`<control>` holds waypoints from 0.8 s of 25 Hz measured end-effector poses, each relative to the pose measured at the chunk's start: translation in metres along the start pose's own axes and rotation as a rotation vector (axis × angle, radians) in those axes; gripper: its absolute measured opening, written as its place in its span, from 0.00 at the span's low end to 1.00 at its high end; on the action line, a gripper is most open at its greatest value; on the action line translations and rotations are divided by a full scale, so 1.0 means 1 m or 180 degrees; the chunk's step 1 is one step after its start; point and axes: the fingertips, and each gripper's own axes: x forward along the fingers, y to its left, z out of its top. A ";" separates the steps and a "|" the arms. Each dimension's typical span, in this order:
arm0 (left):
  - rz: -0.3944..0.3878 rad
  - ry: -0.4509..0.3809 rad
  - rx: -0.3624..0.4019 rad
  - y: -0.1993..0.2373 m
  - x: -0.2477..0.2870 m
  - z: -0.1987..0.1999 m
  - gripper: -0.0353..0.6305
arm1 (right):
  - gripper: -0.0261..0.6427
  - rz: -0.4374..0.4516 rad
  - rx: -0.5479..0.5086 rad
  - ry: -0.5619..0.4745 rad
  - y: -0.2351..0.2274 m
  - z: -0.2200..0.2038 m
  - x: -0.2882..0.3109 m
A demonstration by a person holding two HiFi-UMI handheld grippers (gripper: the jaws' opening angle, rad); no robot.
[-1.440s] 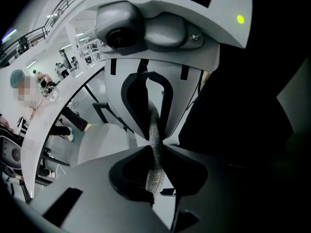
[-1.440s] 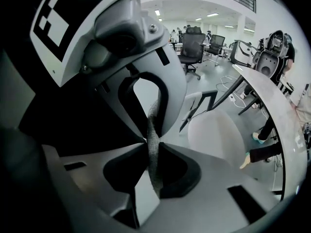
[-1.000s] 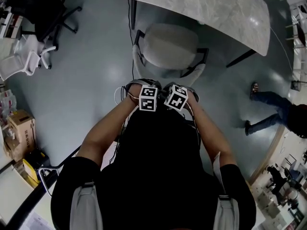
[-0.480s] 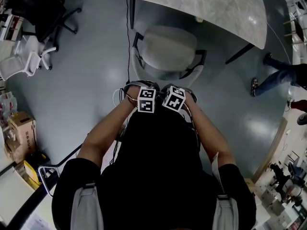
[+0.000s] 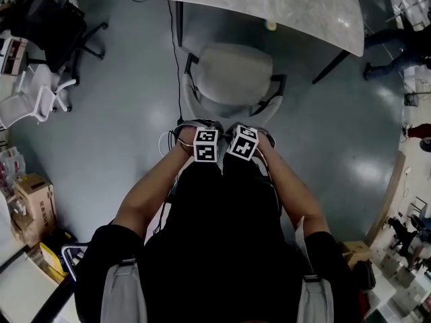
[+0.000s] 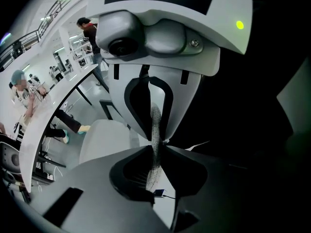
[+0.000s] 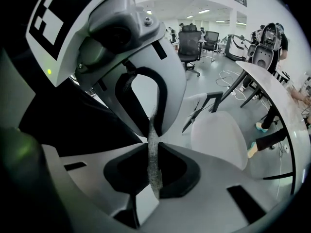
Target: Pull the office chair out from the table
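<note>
The office chair, with a pale grey seat [image 5: 232, 73] and dark armrests [image 5: 276, 89], stands just in front of the white marble table [image 5: 269, 2]. Its thin mesh backrest is mostly hidden under my hands in the head view. My left gripper [image 5: 204, 132] and right gripper [image 5: 244, 130] sit side by side at the top of that backrest, pointing steeply down. In the left gripper view the jaws pinch an edge-on strip of grey mesh [image 6: 155, 140]. The right gripper view shows the same mesh strip [image 7: 152, 154] clamped between its jaws.
A black office chair [image 5: 54, 19] and a white chair [image 5: 34, 93] stand at the left, with cardboard boxes [image 5: 30, 204] below them. A cable [image 5: 176, 52] runs along the floor beside the table leg. A person's legs [image 5: 397, 42] are at the far upper right.
The chair has rolled back from the table with both grippers, and the gap between seat and table edge has widened. The person at the right has walked off toward the upper right.
</note>
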 end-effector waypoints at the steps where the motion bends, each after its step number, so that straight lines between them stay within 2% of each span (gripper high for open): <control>1: -0.0012 -0.0001 0.0018 -0.004 -0.001 -0.002 0.15 | 0.14 -0.0016 0.0022 0.0005 0.004 0.002 0.001; 8: -0.0124 -0.0013 0.0181 -0.030 -0.004 -0.011 0.15 | 0.14 -0.0073 0.0180 0.0040 0.029 0.006 0.011; 20: -0.0215 -0.0069 0.0215 -0.069 0.002 0.000 0.15 | 0.14 -0.0210 0.0316 0.0018 0.064 -0.012 0.012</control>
